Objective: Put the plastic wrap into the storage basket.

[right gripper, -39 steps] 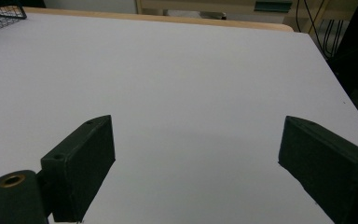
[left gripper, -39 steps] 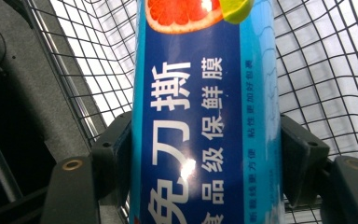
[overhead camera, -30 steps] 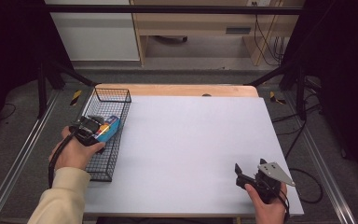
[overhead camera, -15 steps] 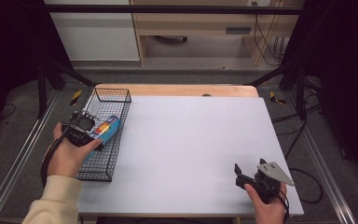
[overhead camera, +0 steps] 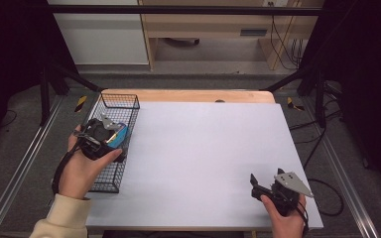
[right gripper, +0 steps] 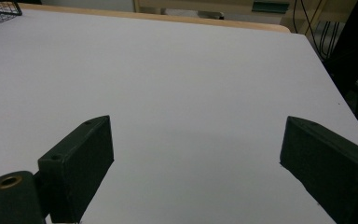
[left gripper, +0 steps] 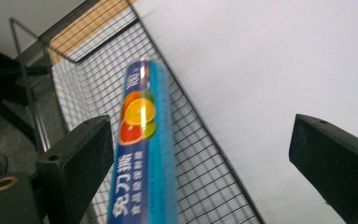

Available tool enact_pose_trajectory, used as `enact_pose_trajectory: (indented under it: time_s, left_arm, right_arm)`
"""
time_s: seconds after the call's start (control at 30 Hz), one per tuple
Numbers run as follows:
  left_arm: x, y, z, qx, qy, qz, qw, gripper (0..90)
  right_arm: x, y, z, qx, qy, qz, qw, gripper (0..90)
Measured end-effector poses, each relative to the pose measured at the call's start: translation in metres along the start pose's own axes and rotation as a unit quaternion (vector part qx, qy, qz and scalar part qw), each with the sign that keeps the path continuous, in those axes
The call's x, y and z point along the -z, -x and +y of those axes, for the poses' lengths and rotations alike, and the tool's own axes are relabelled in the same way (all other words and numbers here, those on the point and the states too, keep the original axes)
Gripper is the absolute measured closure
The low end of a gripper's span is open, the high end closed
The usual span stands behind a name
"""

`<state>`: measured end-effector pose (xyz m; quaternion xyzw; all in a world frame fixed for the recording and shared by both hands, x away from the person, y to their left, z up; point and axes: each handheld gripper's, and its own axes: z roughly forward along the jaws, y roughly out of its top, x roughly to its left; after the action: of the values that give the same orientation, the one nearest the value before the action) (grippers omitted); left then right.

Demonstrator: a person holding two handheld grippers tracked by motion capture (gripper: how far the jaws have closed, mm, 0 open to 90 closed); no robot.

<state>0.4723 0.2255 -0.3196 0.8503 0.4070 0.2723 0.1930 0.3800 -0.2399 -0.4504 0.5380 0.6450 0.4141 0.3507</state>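
Blue wrap box (left gripper: 144,154) lies in the wire basket (overhead camera: 110,174) at the bench's left edge, long axis along the basket, just below the left hand-held gripper (overhead camera: 110,133), jaws apart and not pinching it; right hand-held gripper (overhead camera: 258,186) is well apart, also open.

We see a blue box of cling film (left gripper: 144,154) printed with orange and red fruit, lying between our left gripper's black jaws, in a black wire mesh basket (left gripper: 200,172).
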Motion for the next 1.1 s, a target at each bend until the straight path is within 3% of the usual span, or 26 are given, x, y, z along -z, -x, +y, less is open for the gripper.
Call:
enact_pose_trajectory:
  time_s: [0.23, 0.27, 0.3, 0.4, 0.57, 0.77, 0.9, 0.93, 1.0, 1.03, 1.1]
  left_arm:
    - [0.01, 0.021, 0.009, -0.029, 0.031, -0.024, 0.9988, 6.3]
    - [0.012, 0.029, 0.012, -0.034, 0.049, -0.028, 0.9978, 6.2]
    - [0.012, 0.029, 0.012, -0.034, 0.049, -0.028, 0.9978, 6.3]
    - [0.014, 0.044, 0.014, -0.045, 0.079, -0.036, 0.9952, 6.5]
    - [0.01, 0.062, 0.015, -0.062, 0.092, -0.059, 0.992, 6.3]
    - [-0.016, 0.091, 0.013, -0.089, 0.101, -0.098, 0.986, 6.2]
    - [-0.035, 0.11, 0.012, -0.116, 0.089, -0.119, 0.9822, 5.9]
    - [-0.035, 0.11, 0.012, -0.116, 0.089, -0.119, 0.9822, 5.9]
    - [-0.051, 0.12, 0.011, -0.13, 0.086, -0.126, 0.9798, 5.4]
    - [-0.051, 0.12, 0.011, -0.13, 0.086, -0.126, 0.9798, 5.2]
    - [-0.07, 0.127, 0.004, -0.127, 0.088, -0.147, 0.9769, 5.1]
  right_arm:
    - [0.001, 0.003, 0.0, -0.003, 0.002, -0.004, 1.0, 9.2]
    - [0.002, 0.003, 0.0, -0.003, 0.002, -0.005, 1.0, 8.7]
    - [0.001, 0.003, 0.0, -0.003, 0.001, -0.005, 1.0, 8.5]
    - [0.001, 0.005, 0.0, -0.002, 0.0, -0.008, 1.0, 7.9]
    - [0.001, 0.007, -0.001, -0.002, -0.003, -0.01, 0.9999, 7.1]
    - [0.002, 0.01, -0.001, -0.004, -0.004, -0.015, 0.9999, 6.5]
    - [0.001, 0.011, -0.002, -0.003, -0.008, -0.019, 0.9998, 6.2]
    - [0.001, 0.011, -0.002, -0.002, -0.008, -0.02, 0.9998, 6.1]
    - [0.001, 0.011, -0.002, -0.003, -0.01, -0.021, 0.9997, 5.9]
    - [0.001, 0.011, -0.003, -0.004, -0.011, -0.02, 0.9997, 5.8]
    - [0.0, 0.011, -0.003, -0.004, -0.012, -0.02, 0.9997, 5.4]
